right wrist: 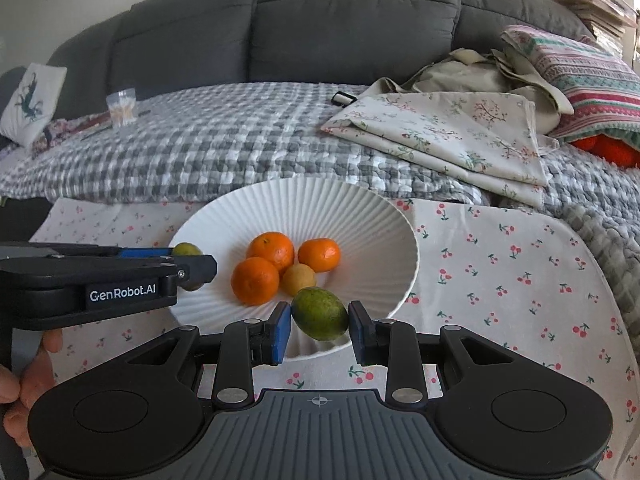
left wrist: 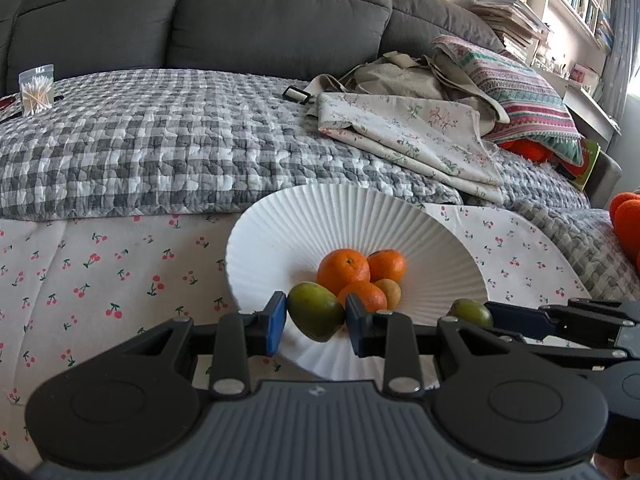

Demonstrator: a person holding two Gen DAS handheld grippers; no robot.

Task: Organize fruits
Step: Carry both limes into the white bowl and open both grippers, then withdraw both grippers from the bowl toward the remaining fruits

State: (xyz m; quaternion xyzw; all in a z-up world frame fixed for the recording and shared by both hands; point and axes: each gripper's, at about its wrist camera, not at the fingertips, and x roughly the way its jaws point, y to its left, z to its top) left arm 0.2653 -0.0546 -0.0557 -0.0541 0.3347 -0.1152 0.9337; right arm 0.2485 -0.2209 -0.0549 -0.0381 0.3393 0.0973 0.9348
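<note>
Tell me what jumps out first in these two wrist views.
The white ribbed bowl on the cherry-print cloth, holding three oranges and a small yellow fruit. Each hand-held gripper clamps a green fruit over the bowl's near rim: the left hand-held gripper grips one green fruit, the right hand-held gripper grips another green fruit. A grey sofa is behind.

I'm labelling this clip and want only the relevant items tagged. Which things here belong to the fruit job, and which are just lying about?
Job: white ribbed bowl; three oranges; small yellow fruit; green fruit in left gripper; second green fruit in right gripper.

Lying about: cotton swab bag; folded floral cloth; striped pillow; sofa.
</note>
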